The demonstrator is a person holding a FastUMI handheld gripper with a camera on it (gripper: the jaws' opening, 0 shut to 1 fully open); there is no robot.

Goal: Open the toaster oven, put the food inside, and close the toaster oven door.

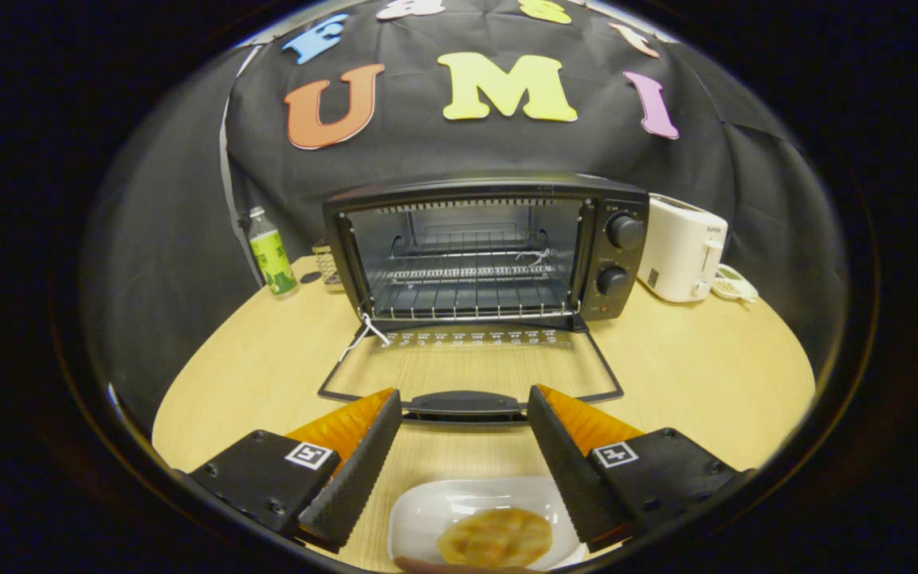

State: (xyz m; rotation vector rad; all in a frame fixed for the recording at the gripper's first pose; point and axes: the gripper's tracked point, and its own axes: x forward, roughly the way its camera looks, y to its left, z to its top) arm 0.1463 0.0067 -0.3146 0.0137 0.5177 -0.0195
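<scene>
A black toaster oven (484, 249) stands at the back of the round wooden table with its glass door (471, 368) folded flat down toward me. The wire rack (471, 296) inside is bare. The door's handle (464, 405) lies just ahead of my fingertips. My gripper (464, 406) is open, fingers spread wide with nothing between them. Below and between the fingers sits a white plate (435, 510) with a round golden flat piece of food (496, 538) on it.
A bottle with a green label (272, 255) stands left of the oven, next to a small wire holder (327, 265). A white toaster (680, 249) stands to the oven's right. Bare wooden table (706, 375) spreads on both sides of the door.
</scene>
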